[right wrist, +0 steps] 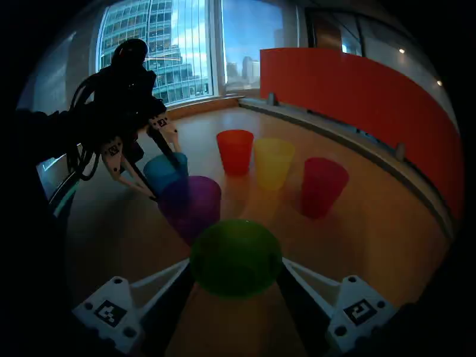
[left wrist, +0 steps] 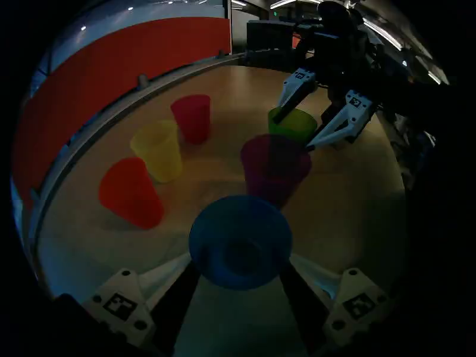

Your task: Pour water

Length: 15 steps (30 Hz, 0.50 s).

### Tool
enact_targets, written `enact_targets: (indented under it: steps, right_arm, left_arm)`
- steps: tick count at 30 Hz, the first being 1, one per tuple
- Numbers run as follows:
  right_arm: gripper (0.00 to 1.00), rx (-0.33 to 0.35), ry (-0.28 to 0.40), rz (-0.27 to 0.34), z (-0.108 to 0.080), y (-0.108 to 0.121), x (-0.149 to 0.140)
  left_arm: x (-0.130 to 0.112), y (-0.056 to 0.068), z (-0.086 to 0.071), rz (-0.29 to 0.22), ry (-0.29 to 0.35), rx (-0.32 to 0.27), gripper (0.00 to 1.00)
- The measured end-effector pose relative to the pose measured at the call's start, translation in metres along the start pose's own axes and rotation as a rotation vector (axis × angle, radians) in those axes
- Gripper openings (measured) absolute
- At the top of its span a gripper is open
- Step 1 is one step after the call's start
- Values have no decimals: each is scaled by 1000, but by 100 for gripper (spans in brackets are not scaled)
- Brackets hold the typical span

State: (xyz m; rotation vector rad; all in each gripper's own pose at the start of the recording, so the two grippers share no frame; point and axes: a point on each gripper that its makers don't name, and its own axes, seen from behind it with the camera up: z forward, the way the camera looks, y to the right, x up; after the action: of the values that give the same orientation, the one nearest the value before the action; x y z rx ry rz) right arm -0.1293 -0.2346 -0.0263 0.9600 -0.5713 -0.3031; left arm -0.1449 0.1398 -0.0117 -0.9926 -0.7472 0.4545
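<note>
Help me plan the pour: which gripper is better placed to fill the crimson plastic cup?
Right gripper, probably: its green plastic cup is nearer the crimson plastic cup; the left gripper's blue plastic cup sits by the row's other end.

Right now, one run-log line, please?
left gripper: shut on blue cup | right gripper: shut on green cup | purple cup: on table

No words, numbers or brands can be read. Square black-and-white coded markers (left wrist: 122, 304) sit outside each jaw of the left gripper (left wrist: 240, 262) and right gripper (right wrist: 236, 265), undecipherable.
</note>
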Motion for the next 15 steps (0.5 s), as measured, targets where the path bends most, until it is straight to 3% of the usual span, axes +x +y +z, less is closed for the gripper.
enact_targets:
  steps: [4, 6, 15]
  right_arm:
    - [94, -1, -4, 4, 0, 0, -1]
    - [100, -2, -6, 8, 0, 0, -1]
    - [100, 0, -14, 11, -5, -3, -5]
  left_arm:
    - [-1, 1, 0, -15, -2, -5, 82]
    - [-2, 1, -1, -17, -3, -5, 82]
    - [-11, 3, -3, -33, -26, -9, 82]
